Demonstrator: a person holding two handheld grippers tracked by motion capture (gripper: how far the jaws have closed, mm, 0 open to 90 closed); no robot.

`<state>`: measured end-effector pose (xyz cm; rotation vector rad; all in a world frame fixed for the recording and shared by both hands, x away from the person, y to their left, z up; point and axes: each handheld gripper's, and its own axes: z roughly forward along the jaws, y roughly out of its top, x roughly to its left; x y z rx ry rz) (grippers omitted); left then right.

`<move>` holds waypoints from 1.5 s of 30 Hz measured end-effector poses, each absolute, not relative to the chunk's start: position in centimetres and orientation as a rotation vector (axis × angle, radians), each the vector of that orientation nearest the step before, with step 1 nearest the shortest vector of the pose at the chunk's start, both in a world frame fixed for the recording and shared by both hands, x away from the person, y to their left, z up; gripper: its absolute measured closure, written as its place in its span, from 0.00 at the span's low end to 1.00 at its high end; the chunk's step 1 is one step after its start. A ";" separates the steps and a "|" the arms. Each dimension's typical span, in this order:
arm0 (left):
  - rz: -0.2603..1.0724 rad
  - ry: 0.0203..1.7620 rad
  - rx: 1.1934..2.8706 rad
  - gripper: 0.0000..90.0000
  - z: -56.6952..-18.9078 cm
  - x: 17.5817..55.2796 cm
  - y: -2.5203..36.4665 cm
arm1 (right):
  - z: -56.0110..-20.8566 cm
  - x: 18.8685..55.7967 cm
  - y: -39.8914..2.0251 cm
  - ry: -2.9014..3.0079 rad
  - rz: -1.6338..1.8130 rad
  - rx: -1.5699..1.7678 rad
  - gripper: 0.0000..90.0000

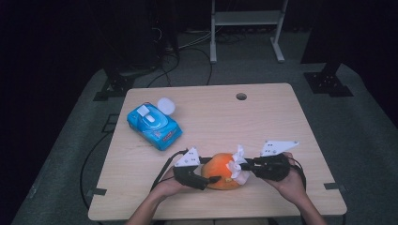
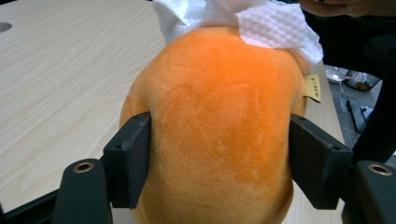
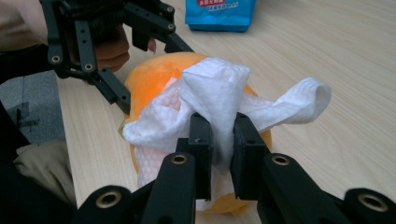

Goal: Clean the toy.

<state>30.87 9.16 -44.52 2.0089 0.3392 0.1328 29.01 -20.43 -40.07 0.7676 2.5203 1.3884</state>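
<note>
One orange plush toy (image 1: 220, 172), one white wipe (image 1: 238, 165), one blue wipe pack (image 1: 153, 123), two grippers.

The plush toy sits low and centre in the high view, on the wooden table (image 1: 263, 117): round, fuzzy, bright orange, with a small yellow tag on its side. The left gripper (image 2: 219, 158) has its jaws pressed against both flanks of the toy. The right gripper (image 3: 219, 140) is pinched tight on a bunched fold of the embossed wipe, which drapes over the toy's top. The pack lies at the upper left of the table with one white round lid (image 1: 165, 106) just beside it.
</note>
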 end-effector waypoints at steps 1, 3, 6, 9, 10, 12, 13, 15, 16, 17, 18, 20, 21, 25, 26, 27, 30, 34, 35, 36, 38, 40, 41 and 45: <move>0.133 0.339 2.009 0.31 -44.5 30.9 9.2 | -40.2 29.1 -20.5 2.524 1.392 0.771 0.88; 0.133 0.346 2.004 0.31 -44.6 30.9 9.3 | -40.6 29.2 -20.8 2.535 1.389 0.791 0.88; 0.133 0.344 2.009 0.31 -44.5 30.8 9.1 | -41.0 29.4 -21.5 2.536 1.351 0.830 0.88; 0.141 0.322 2.018 0.31 -44.4 30.6 8.7 | -40.4 29.3 -21.5 2.507 1.396 0.830 0.88; 0.148 0.311 2.024 0.31 -44.3 30.5 8.5 | -40.1 29.3 -21.3 2.498 1.429 0.819 0.88; 0.153 0.301 2.025 0.31 -44.3 30.3 8.2 | -39.6 29.3 -20.6 2.482 1.456 0.795 0.88; 0.155 0.295 2.027 0.31 -44.3 30.2 8.2 | -39.5 29.3 -20.3 2.478 1.452 0.783 0.88; 0.155 0.293 2.030 0.31 -44.3 30.2 8.3 | -39.8 29.3 -19.8 2.500 1.430 0.778 0.88; 0.142 0.295 2.032 0.30 -44.3 30.3 8.4 | -40.0 29.3 -19.7 2.505 1.430 0.778 0.88; 0.137 0.298 2.030 0.29 -44.2 30.4 8.4 | -40.2 29.4 -19.8 2.513 1.437 0.786 0.88; 0.131 0.303 2.031 0.26 -44.1 30.4 8.4 | -40.3 29.4 -19.9 2.520 1.438 0.787 0.88; 0.107 0.314 2.015 0.21 -44.0 30.5 8.5 | -40.4 29.3 -20.1 2.533 1.435 0.782 0.88; 0.094 0.324 2.008 0.20 -43.9 30.5 8.6 | -40.5 29.3 -20.2 2.540 1.439 0.782 0.88; 0.032 0.398 2.001 0.13 -44.0 31.0 8.9 | -40.6 29.2 -20.6 2.552 1.438 0.787 0.88; 0.020 0.408 2.006 0.12 -44.2 31.1 9.0 | -40.7 29.2 -20.7 2.553 1.439 0.787 0.88; 0.005 0.417 2.003 0.12 -44.4 31.1 9.0 | -40.7 29.2 -20.7 2.554 1.440 0.788 0.88; 0.003 0.402 2.017 0.18 -44.4 31.1 8.9 | -40.6 29.1 -20.6 2.557 1.436 0.786 0.88; 0.019 0.389 2.031 0.21 -44.4 31.0 8.9 | -40.3 28.9 -20.4 2.544 1.449 0.779 0.88; 0.019 0.389 2.031 0.21 -44.4 31.0 8.9 | -40.3 28.9 -20.3 2.543 1.452 0.773 0.88; 0.034 0.379 2.045 0.22 -44.4 30.9 8.9 | -40.2 28.8 -20.2 2.545 1.445 0.763 0.88; 0.037 0.378 2.050 0.23 -44.4 30.9 8.9 | -40.2 28.8 -20.1 2.555 1.433 0.754 0.88; 0.038 0.379 2.047 0.24 -44.5 30.9 8.9 | -40.3 28.9 -20.3 2.557 1.433 0.754 0.88; 0.037 0.382 2.047 0.24 -44.5 31.0 9.0 | -40.4 29.0 -20.4 2.561 1.429 0.757 0.88; 0.028 0.395 2.039 0.24 -44.6 31.2 9.2 | -40.8 29.2 -21.3 2.560 1.389 0.790 0.88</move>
